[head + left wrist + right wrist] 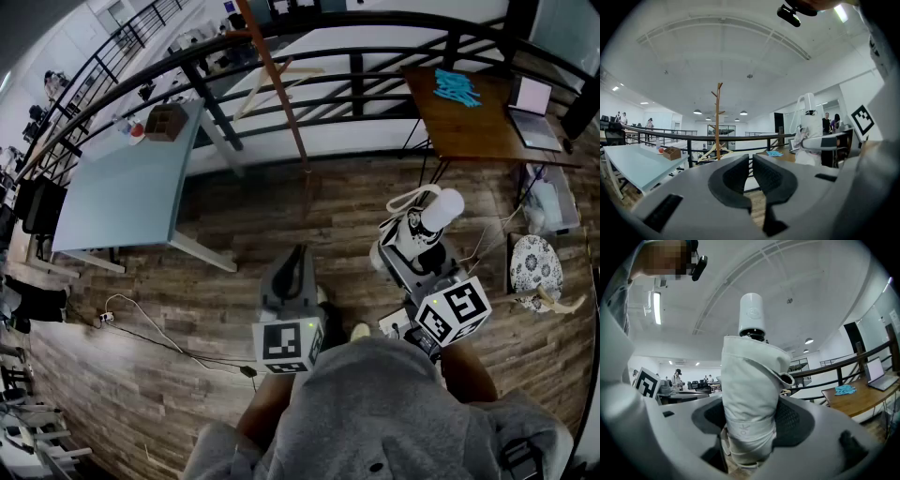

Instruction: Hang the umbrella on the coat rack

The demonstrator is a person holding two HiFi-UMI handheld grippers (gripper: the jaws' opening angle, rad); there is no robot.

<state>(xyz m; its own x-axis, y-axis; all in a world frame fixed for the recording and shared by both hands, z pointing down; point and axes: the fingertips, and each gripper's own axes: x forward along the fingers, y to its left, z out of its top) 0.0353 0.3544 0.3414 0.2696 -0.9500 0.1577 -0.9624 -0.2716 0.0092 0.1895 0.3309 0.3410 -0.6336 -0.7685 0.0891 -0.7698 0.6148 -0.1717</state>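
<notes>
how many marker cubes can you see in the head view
2. One marker cube sits on the left tongs, low centre in the head view; the other is on the right tongs, which grip the white umbrella. None looks hidden.

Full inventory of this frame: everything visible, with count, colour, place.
umbrella: one, white, folded, in right claw
railing: one, black, across the back
coat rack: one, brown wood, beside railing
table: one, pale grey-blue, left
box: one, brown, on table
desk: one, brown, right
laptop: one, grey, open, on desk
blue items: small pile, on desk
left claw: one, grey, shut, empty
right claw: one, grey, shut on umbrella
</notes>
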